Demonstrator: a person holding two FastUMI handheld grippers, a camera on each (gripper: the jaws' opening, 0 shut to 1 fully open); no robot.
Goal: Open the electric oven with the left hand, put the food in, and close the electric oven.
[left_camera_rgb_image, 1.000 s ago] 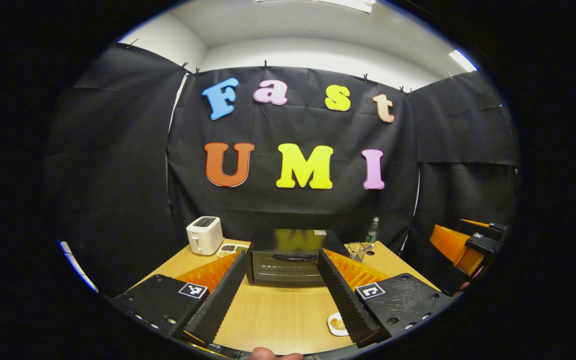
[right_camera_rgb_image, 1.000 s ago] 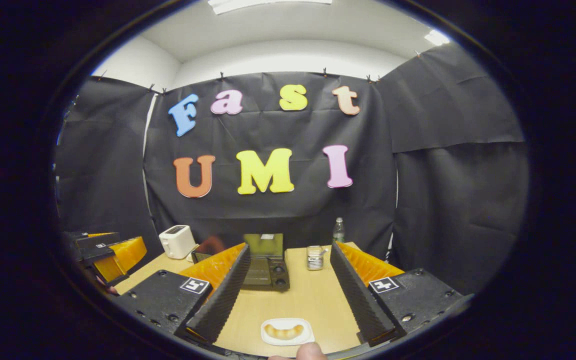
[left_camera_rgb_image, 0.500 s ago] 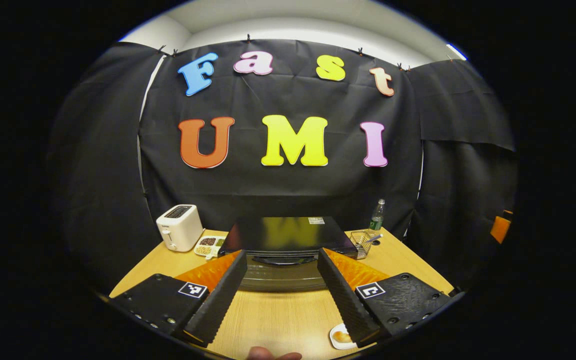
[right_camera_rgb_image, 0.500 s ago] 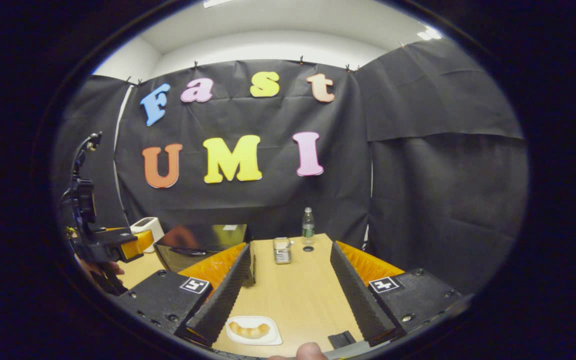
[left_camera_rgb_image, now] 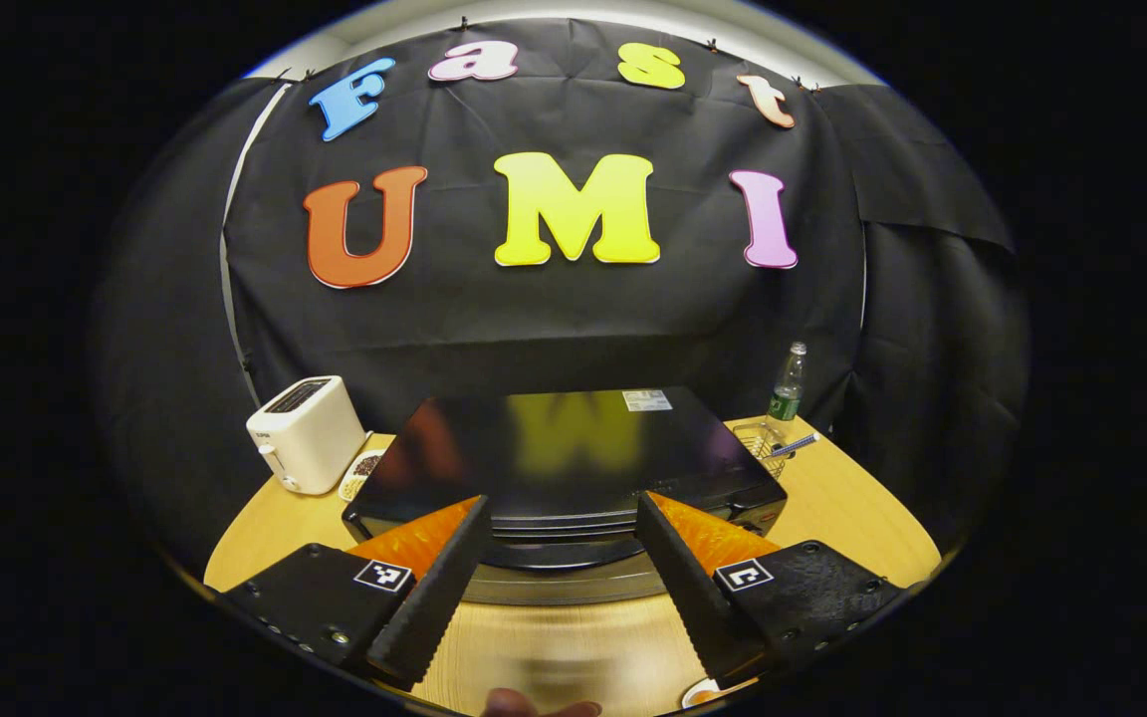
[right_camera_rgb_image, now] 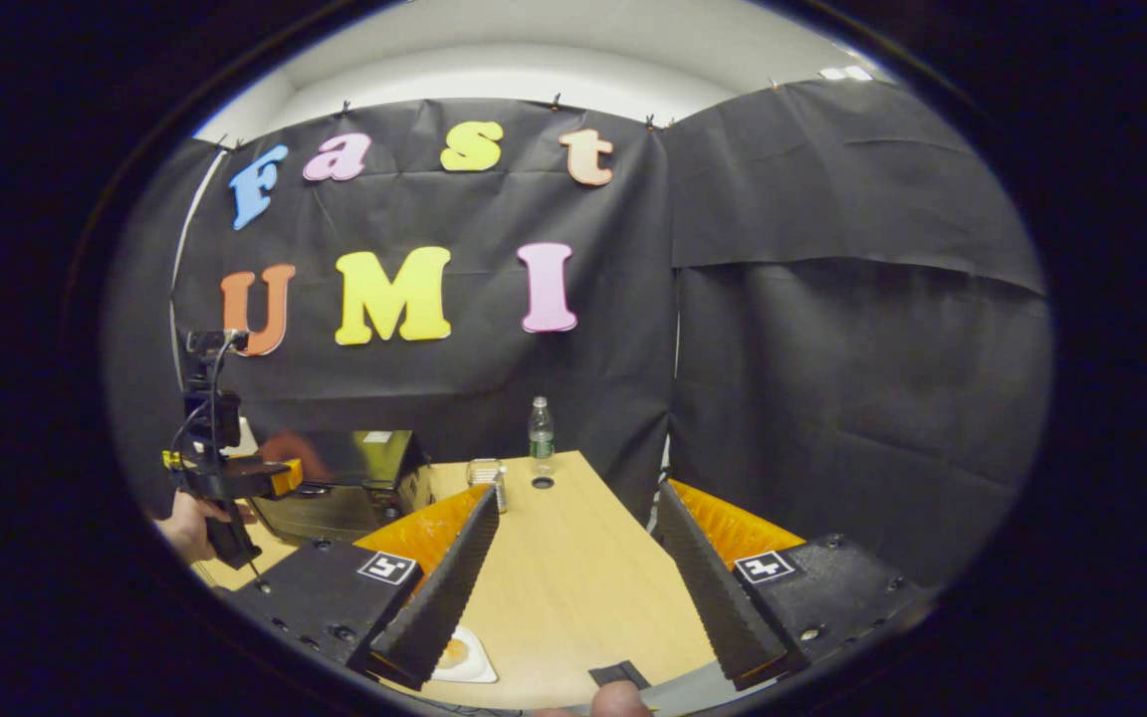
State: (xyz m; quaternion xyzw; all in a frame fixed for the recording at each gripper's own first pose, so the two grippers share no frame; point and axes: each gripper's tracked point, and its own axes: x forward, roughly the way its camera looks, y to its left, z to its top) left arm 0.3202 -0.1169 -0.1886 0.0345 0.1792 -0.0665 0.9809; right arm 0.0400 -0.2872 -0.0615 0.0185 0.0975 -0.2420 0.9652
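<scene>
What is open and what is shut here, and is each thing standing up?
electric oven: door shut, sitting flat on the table.
left gripper: open, fingers either side of the oven front, holding nothing.
right gripper: open, over the table, holding nothing.
food plate: on the table by the right gripper, not picked up.
toaster: upright.
water bottle: upright, cap on.
wire basket: upright, beside the oven.

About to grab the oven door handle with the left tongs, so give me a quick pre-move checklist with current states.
1. Left tongs open: ok.
2. Left tongs lined up on the electric oven front: ok.
3. Oven door shut: ok, not yet opened.
4. Door handle sitting between the fingers: cannot tell, blurred.
5. Right tongs open, holding nothing: ok.
6. Food plate on the table, by the right tongs: ok.
</scene>
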